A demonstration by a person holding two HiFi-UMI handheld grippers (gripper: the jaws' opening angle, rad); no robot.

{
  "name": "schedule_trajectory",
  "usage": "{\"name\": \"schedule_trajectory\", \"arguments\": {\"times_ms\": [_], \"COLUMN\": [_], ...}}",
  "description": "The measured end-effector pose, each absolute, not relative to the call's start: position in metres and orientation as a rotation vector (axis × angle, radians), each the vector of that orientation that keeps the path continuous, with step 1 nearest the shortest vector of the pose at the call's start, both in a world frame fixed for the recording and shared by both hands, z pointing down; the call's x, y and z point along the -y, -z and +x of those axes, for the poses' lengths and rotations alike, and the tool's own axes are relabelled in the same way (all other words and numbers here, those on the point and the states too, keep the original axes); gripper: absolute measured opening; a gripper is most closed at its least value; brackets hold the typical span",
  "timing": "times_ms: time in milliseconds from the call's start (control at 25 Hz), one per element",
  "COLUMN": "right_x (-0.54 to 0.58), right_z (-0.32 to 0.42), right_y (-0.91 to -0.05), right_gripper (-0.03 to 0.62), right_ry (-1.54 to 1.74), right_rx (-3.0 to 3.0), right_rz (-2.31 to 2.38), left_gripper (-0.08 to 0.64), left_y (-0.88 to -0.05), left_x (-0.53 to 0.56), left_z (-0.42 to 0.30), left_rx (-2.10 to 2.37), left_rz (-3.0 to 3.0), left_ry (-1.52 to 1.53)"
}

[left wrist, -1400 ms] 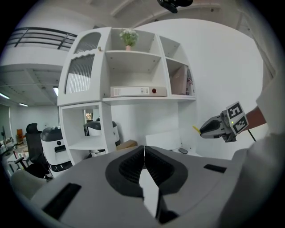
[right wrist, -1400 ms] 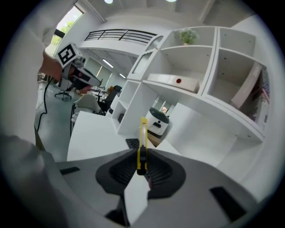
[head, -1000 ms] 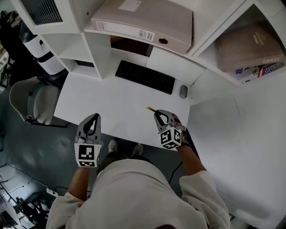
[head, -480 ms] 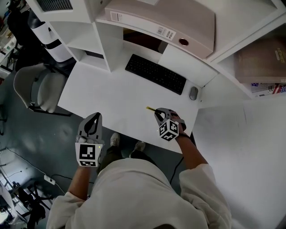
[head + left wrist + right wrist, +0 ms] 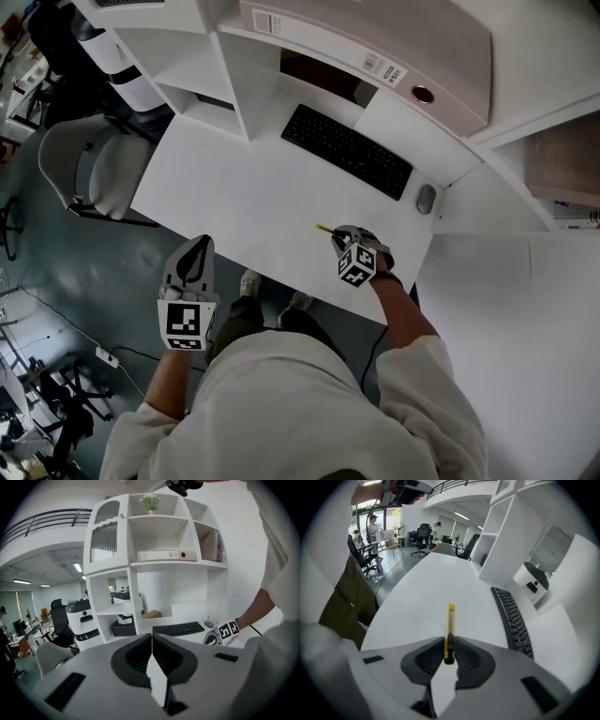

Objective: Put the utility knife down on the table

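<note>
Your right gripper [image 5: 449,641] has its jaws clamped on the rear end of the slim yellow plastic utility knife [image 5: 450,629]. The knife stands on edge between the dark ribbed pads and its body runs straight forward out of the jaws. Its front end points across the flat white table [image 5: 426,588]. From the right gripper view you cannot tell whether the tip touches the tabletop or sits just above it.

In the head view the right gripper [image 5: 336,234] is over the table [image 5: 234,187], near its front edge. The utility knife [image 5: 324,229] shows as a short yellow sliver projecting from the jaws toward the left. A black flat keyboard [image 5: 347,150] lies well apart from the knife, toward the back of the table, with a small grey computer mouse [image 5: 427,199] just beside its right end.

Your left gripper [image 5: 152,637] has its jaws closed together with nothing between them. In the head view the left gripper [image 5: 197,246] is held off the front edge of the table, above the dark floor.

Behind the table stands a white open shelving unit [image 5: 157,564]. A pale lever-arch binder [image 5: 164,555] lies flat on one of its shelves. A light grey office chair [image 5: 80,178] stands by the table's left end.
</note>
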State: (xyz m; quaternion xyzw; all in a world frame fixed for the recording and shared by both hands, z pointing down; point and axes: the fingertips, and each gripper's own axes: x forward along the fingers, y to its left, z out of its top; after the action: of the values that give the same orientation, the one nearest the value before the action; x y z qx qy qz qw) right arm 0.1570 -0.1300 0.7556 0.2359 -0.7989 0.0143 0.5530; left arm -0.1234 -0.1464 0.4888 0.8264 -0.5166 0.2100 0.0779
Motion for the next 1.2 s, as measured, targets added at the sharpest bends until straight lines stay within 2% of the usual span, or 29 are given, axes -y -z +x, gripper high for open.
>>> {"name": "schedule_trajectory", "arguments": {"times_ms": [1200], "right_x": [0.138], "right_z": [0.152], "right_y": [-0.807], "right_gripper": [0.069], "right_ry": [-0.138], "right_rx": [1.842], "right_rz": [0.415], "left_gripper": [0.006], "left_y": [-0.512], "left_x": [0.156], "left_z": [-0.146], "left_rx": [1.596], "left_rz": [2.352], "left_ry": [-0.694]}}
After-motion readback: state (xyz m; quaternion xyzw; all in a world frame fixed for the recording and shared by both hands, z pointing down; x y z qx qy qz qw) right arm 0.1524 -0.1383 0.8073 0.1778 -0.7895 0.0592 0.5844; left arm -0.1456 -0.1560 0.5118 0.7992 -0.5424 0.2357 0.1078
